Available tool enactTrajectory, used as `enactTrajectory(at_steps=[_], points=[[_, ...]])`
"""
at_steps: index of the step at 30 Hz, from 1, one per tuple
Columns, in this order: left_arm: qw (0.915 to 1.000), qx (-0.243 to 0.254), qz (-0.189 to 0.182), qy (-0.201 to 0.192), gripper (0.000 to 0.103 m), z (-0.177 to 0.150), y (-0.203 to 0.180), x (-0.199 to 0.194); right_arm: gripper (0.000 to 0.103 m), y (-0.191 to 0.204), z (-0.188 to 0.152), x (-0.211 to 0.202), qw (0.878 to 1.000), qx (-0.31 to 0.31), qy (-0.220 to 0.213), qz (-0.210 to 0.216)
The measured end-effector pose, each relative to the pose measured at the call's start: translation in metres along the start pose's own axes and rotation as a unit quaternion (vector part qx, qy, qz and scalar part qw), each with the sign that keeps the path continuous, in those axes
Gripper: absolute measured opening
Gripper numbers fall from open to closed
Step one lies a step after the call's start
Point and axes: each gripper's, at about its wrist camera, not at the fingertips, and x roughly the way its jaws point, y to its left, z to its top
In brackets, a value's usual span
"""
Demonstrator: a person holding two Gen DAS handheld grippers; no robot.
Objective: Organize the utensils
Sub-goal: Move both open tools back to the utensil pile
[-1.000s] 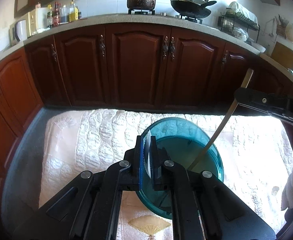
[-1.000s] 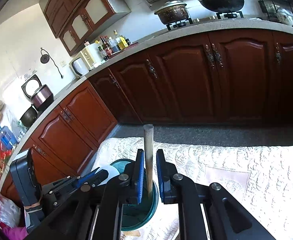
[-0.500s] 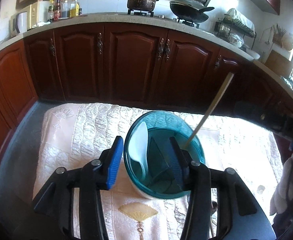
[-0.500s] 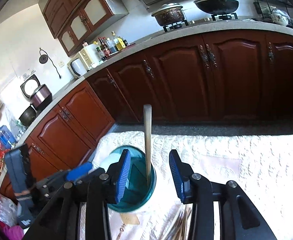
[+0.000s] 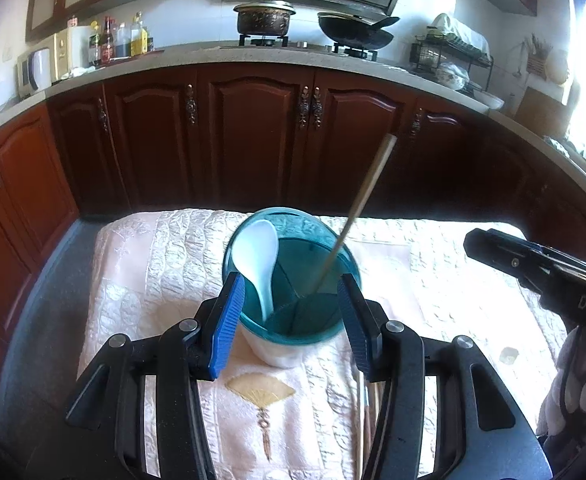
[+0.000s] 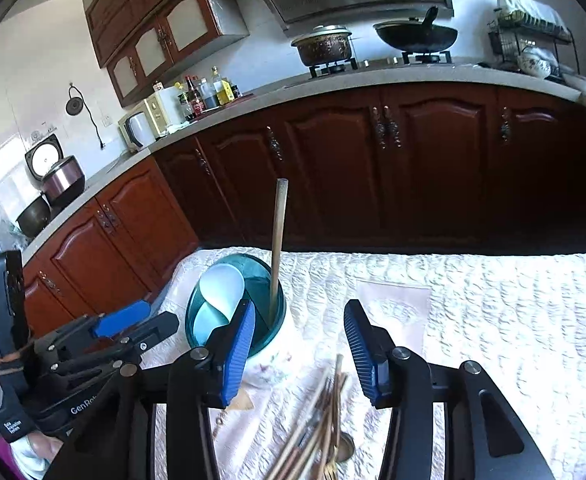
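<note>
A cup (image 5: 281, 354) with a teal inside and a white wall stands on the cream cloth. A white spoon (image 5: 255, 256) leans in its left half and a wooden chopstick (image 5: 359, 204) slants out of its right half. My left gripper (image 5: 293, 328) is open just short of the cup, its blue pads (image 5: 229, 320) off the cup's wall. In the right wrist view the cup (image 6: 271, 354), spoon (image 6: 221, 284) and chopstick (image 6: 277, 240) lie ahead to the left. My right gripper (image 6: 299, 352) is opening, with only cloth and loose chopsticks (image 6: 313, 424) between its jaws.
The quilted cream cloth (image 5: 153, 264) covers the table, and a dark floor gap lies beyond it before the brown cabinets (image 5: 253, 140). A metal spoon (image 6: 345, 448) lies among the loose chopsticks. A small pale object (image 5: 508, 355) sits on the cloth at right.
My left gripper opened and let go of the white spoon, now in the cup. My right gripper released the chopstick into the cup. Both grippers drew back.
</note>
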Motion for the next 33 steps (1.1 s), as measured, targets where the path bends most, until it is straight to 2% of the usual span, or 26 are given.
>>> enactTrajectory(at_steps=[5,10,13,18,33], points=[[0.9999,0.014,-0.007,-0.004,0.048,-0.005,-0.014,-0.012,0.046,-0.005,-0.014,-0.019,1.000,0.013,-0.004,-0.006],[0.9995,0.028,-0.013,-0.007,0.048,-0.012,-0.029,-0.020,0.047,-0.005,-0.027,-0.039,0.999,0.007,-0.013,-0.030],[0.9993,0.033,-0.017,-0.008,0.049,-0.015,-0.036,-0.023,0.057,-0.003,-0.031,-0.048,0.999,0.003,-0.017,-0.043],[0.9987,0.043,-0.025,-0.010,0.049,-0.019,-0.047,-0.029,0.058,-0.001,-0.038,-0.064,0.998,-0.004,-0.029,-0.059],[0.9973,0.059,-0.043,-0.005,0.053,-0.027,-0.066,-0.030,0.062,-0.019,-0.050,-0.073,0.996,0.023,-0.016,-0.083]])
